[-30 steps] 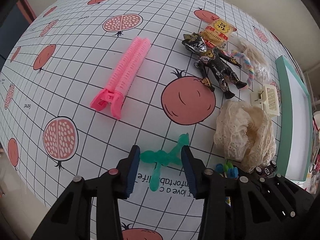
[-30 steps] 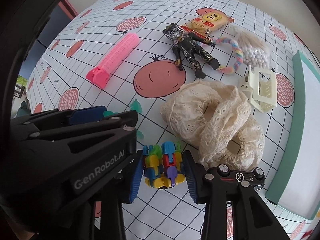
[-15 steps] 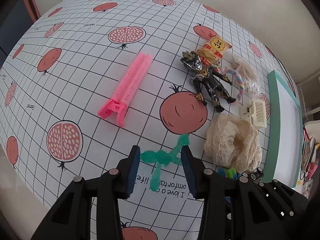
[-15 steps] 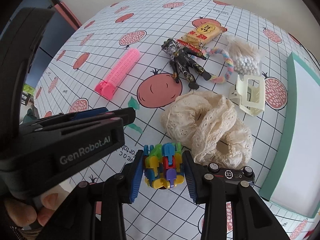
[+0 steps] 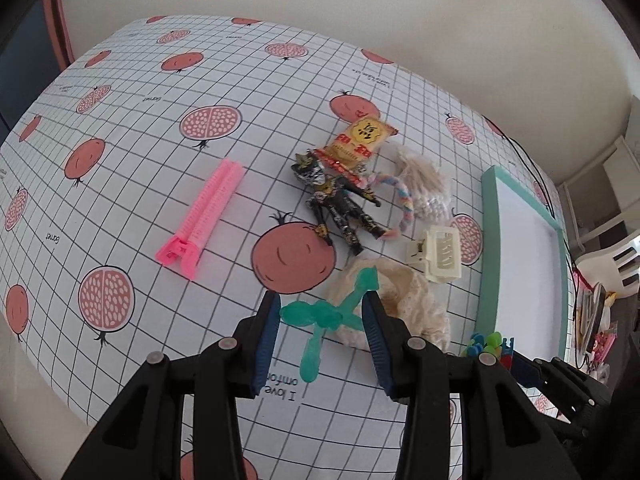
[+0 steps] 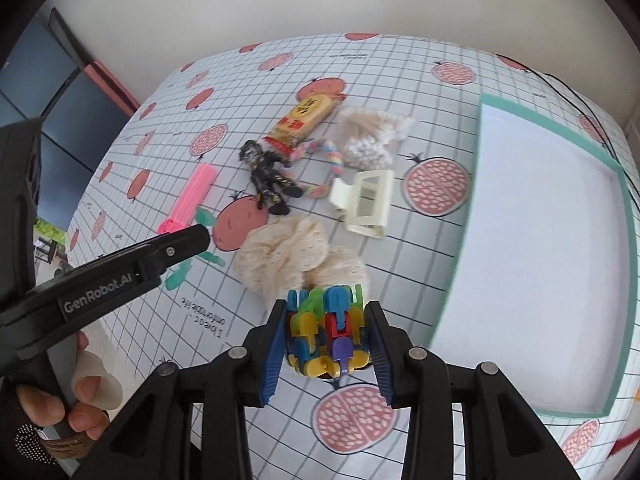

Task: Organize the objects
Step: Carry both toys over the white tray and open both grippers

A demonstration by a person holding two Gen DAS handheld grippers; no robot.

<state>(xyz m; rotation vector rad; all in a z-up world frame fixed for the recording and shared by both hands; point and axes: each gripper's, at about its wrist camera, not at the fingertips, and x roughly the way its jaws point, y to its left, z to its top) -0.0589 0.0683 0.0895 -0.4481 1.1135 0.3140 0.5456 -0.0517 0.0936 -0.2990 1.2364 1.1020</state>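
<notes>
Our left hand-held gripper [image 5: 322,320] clamps a translucent green plastic stick figure [image 5: 328,316], and our right hand-held gripper [image 6: 326,332] clamps a multicoloured interlocking plastic block toy [image 6: 326,330]; both toys hang clear of the desk [image 6: 420,280]. The white tray with the teal rim [image 6: 624,216] lies forward and to the right, nearer the right one, so we judge that one should go there first.

Plain cream wall [image 5: 360,8] behind the pomegranate-print tablecloth [image 5: 168,92], white chair [image 5: 612,252] off its right end.
</notes>
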